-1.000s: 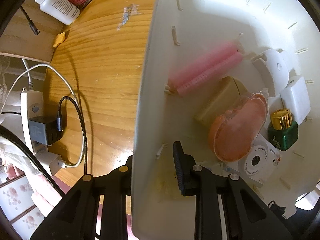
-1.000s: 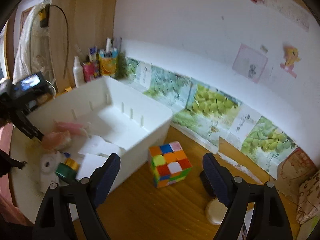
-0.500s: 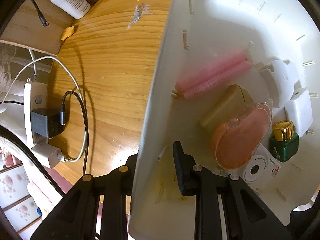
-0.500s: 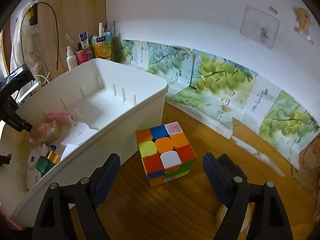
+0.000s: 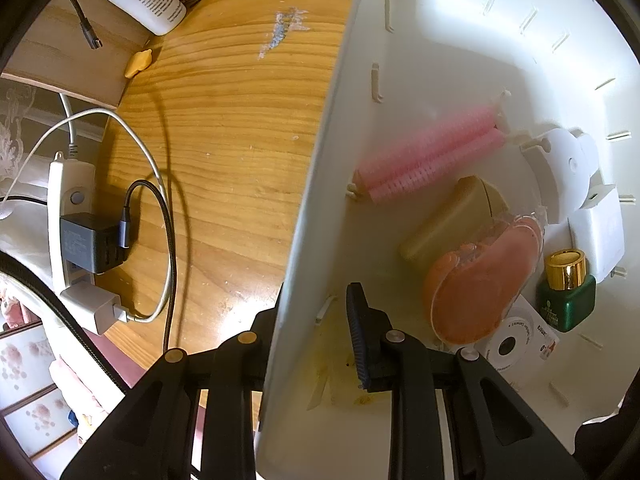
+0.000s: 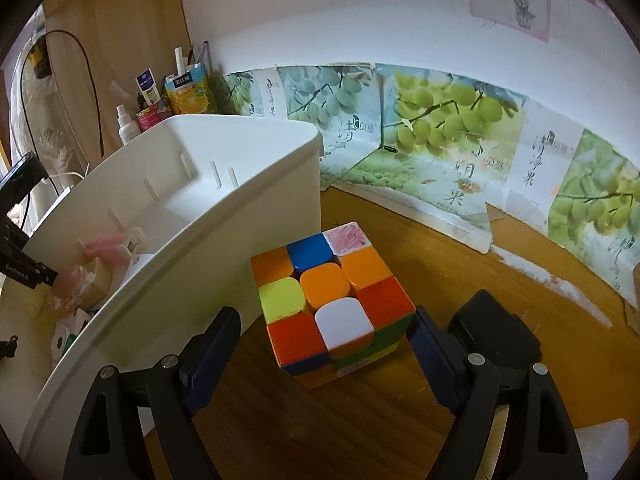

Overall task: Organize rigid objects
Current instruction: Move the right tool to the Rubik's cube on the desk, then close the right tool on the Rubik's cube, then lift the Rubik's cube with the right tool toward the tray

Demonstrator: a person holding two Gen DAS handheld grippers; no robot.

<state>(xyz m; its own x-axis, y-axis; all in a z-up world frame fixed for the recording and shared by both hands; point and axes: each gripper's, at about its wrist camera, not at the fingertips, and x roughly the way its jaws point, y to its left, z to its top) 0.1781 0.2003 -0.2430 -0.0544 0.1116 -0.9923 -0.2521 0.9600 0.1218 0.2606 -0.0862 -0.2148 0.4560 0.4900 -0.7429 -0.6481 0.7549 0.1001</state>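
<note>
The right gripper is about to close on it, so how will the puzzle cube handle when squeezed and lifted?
The puzzle cube looks like hard plastic with flat sides, so the open right gripper should get a firm hold. Its glossy faces could be a little slippery. It stands square on the wooden table, unlikely to roll, though its layers may twist under an off-center squeeze.

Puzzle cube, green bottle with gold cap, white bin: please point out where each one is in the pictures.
puzzle cube [image 6: 324, 286]: right wrist view, orange centre tile on top.
green bottle [image 5: 567, 300]: left wrist view, green body below the gold cap.
white bin [image 5: 320, 184]: left wrist view, near side wall.
</note>
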